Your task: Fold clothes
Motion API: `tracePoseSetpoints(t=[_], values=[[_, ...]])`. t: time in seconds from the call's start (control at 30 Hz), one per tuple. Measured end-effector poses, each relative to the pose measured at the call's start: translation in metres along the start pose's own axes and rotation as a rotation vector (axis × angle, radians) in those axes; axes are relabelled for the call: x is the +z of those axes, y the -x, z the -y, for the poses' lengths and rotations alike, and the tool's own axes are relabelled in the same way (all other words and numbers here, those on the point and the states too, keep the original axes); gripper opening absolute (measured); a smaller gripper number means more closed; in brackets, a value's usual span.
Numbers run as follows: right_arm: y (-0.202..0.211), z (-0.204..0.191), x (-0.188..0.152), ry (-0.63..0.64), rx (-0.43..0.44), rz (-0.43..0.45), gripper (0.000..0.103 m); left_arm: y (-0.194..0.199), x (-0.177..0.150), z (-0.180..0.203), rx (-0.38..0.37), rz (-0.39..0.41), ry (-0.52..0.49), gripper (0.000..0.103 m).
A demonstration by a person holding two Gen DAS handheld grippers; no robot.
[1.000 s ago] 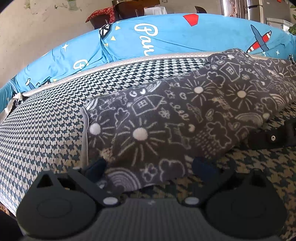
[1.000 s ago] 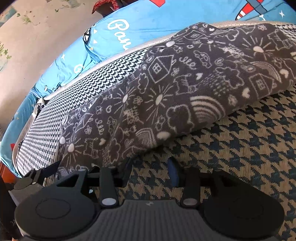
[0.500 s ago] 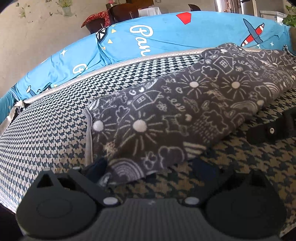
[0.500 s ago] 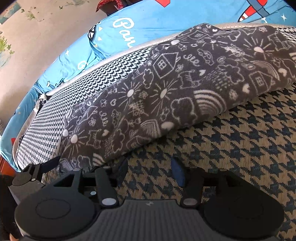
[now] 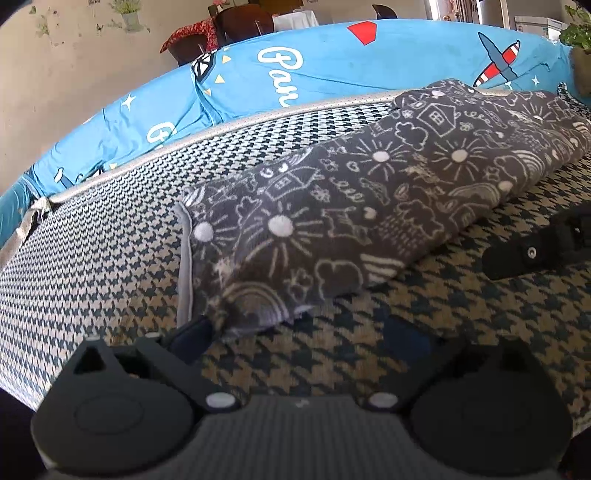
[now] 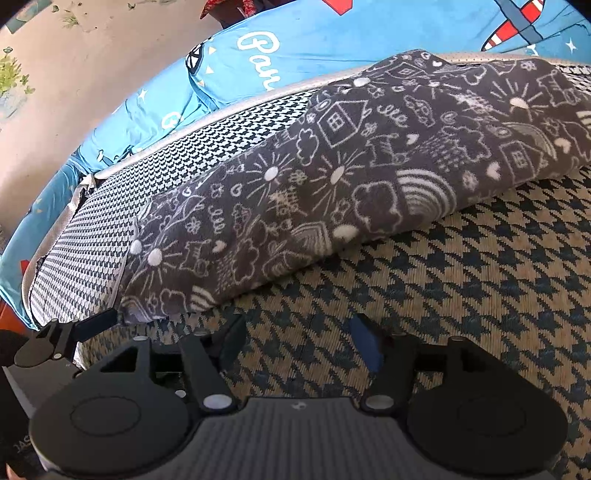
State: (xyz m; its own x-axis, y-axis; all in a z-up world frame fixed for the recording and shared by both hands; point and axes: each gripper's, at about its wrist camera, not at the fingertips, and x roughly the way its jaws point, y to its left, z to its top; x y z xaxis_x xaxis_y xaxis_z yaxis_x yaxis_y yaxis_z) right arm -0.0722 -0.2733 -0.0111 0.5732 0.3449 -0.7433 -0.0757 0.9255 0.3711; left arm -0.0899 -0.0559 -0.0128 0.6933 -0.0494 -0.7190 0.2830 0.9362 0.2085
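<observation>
A dark grey fleece garment [image 5: 369,206] with white doodles of suns, houses and rainbows lies folded into a long band across the houndstooth mat [image 5: 92,240]. My left gripper [image 5: 299,334] is open just in front of the garment's near left corner, its left finger [image 5: 192,332] beside that corner without clamping it. In the right wrist view the same garment [image 6: 369,166] lies beyond my right gripper [image 6: 299,341], whose jaws are opening over bare mat [image 6: 480,277] with nothing between them. A black finger of the right gripper [image 5: 517,254] shows at the right of the left wrist view.
Blue bedding [image 5: 332,74] printed with planes and lettering runs behind the mat's silver edge [image 5: 221,129]. A beige wall [image 5: 55,92] and dark chairs with a red cloth [image 5: 192,35] stand further back. The left gripper's finger [image 6: 62,339] shows at the left of the right wrist view.
The right jaws have spread wider and the garment's edge now lies clear of them. The left gripper has drawn back, so the garment's corner is no longer between its fingers.
</observation>
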Motion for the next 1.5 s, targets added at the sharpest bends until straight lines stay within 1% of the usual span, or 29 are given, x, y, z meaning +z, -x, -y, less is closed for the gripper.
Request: tracePoseSetpoints(t=[0.2,0.43,1.03,1.2,1.27,1.33,1.47,1.5], values=[[0.002,-0.003,-0.005,0.015,-0.006,0.001,0.069,-0.003,-0.002,-0.008,-0.035,-0.031,0.056,0.103],[0.002,-0.008,-0.007,0.034,-0.013,0.001,0.073,-0.006,-0.002,-0.012,-0.058,-0.057,0.1,0.103],[0.002,-0.013,-0.009,0.065,-0.022,-0.003,0.08,-0.008,-0.003,-0.011,-0.058,-0.061,0.118,0.103],[0.004,-0.012,-0.006,0.04,-0.018,-0.003,0.079,-0.008,-0.001,-0.013,-0.066,-0.063,0.123,0.103],[0.007,-0.01,-0.004,0.016,-0.005,0.007,0.079,-0.009,0.0,-0.017,-0.076,-0.069,0.142,0.103],[0.011,-0.01,-0.001,0.018,0.027,0.03,0.079,-0.01,0.0,-0.023,-0.07,-0.073,0.169,0.103],[0.021,-0.015,0.002,0.09,0.034,0.101,0.079,-0.012,0.001,-0.036,-0.065,-0.08,0.232,0.103],[0.022,-0.016,0.001,0.099,0.037,0.107,0.079,-0.012,0.002,-0.039,-0.065,-0.082,0.249,0.103]])
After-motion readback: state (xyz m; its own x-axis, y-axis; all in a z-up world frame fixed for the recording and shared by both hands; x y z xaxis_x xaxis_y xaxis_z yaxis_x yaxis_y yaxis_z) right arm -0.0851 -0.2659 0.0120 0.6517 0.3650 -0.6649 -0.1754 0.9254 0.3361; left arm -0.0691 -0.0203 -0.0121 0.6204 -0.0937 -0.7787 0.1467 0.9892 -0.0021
